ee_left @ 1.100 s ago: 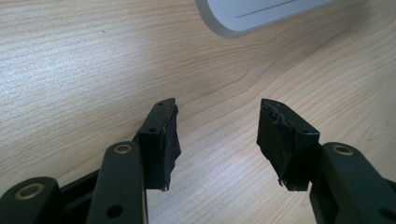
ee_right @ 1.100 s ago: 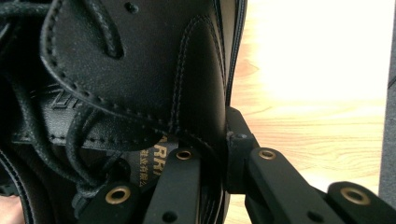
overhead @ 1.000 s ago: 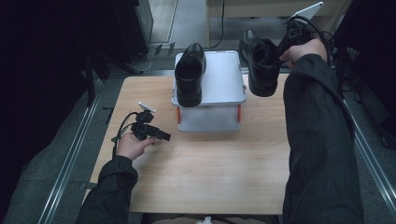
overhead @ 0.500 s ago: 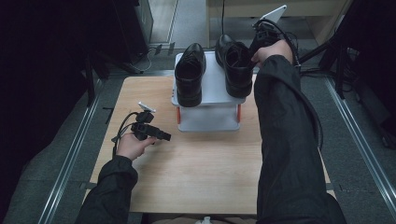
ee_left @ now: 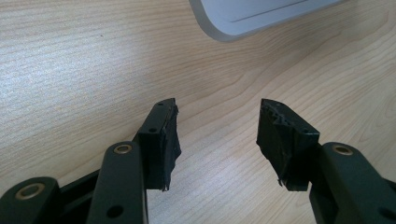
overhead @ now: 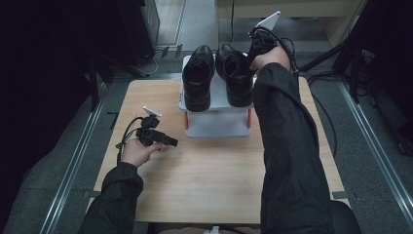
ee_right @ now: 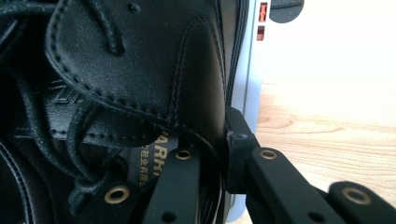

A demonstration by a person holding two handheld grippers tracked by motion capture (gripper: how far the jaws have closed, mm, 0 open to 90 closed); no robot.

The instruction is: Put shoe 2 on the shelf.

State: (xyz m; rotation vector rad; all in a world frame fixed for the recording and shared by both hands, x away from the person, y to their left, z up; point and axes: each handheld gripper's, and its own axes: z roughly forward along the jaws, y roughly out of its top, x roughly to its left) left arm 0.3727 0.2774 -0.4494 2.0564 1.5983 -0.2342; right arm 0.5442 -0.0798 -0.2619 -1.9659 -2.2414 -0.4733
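Two black shoes stand side by side on one white stand (overhead: 216, 124) at the far edge of the bench (overhead: 209, 180). The left shoe (overhead: 197, 78) stands free. The right gripper (ee_right: 219, 163) has its jaws closed on the side wall of the right shoe (overhead: 236, 73), one jaw inside and one outside. The left gripper (ee_left: 217, 135) has its jaws wide apart with nothing between them, near the bench's left edge, just above the wood.
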